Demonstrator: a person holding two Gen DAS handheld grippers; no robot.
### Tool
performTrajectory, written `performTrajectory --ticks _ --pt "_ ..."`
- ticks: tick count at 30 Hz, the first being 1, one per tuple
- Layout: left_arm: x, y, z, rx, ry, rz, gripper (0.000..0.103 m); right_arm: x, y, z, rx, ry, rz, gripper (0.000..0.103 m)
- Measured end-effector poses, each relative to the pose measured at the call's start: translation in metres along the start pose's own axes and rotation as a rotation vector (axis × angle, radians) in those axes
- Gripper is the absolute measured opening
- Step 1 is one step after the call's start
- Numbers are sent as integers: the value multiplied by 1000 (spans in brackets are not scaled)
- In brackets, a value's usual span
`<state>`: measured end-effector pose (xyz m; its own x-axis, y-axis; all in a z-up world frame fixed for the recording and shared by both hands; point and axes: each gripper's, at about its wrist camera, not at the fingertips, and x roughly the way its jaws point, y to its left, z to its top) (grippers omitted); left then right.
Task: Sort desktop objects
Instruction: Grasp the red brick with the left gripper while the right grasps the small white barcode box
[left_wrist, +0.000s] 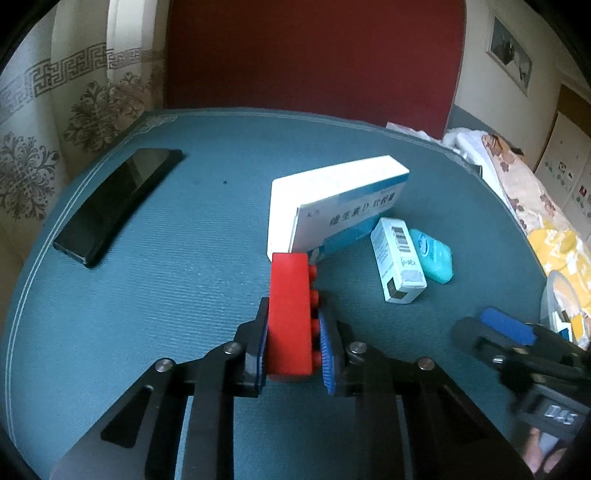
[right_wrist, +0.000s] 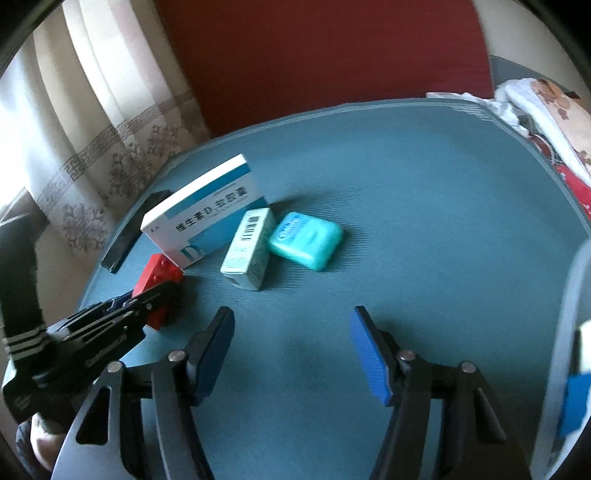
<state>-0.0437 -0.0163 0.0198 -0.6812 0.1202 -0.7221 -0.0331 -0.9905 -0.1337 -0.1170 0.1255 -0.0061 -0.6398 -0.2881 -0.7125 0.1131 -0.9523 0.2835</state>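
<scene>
The left gripper (left_wrist: 293, 347) is clenching its fingers on a red plastic studded building brick (left_wrist: 290, 314) lying on the teal-covered bench (left_wrist: 184, 295), its far end touching a white-and-blue cardboard medicine box (left_wrist: 343, 206). The right gripper (right_wrist: 291, 350) is hovering with fingers released, nothing between them, nearer than a small white carton (right_wrist: 249, 249) and a teal rounded case (right_wrist: 306, 240).

We see our right gripper (right_wrist: 293, 350) gaping over the teal worktop (right_wrist: 424, 221); our left gripper (right_wrist: 155, 299) clamps the red brick (right_wrist: 157, 275) beside the medicine box (right_wrist: 207, 218).
</scene>
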Motion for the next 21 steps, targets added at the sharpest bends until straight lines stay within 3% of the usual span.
performTrajectory --ticks 10,21 --pt "-3 6 0 -28 -1 -2 25 39 26 27 -91 49 14 50" --pt "5 7 -3 -38 28 4 25 55 36 39 -116 39 -13 42"
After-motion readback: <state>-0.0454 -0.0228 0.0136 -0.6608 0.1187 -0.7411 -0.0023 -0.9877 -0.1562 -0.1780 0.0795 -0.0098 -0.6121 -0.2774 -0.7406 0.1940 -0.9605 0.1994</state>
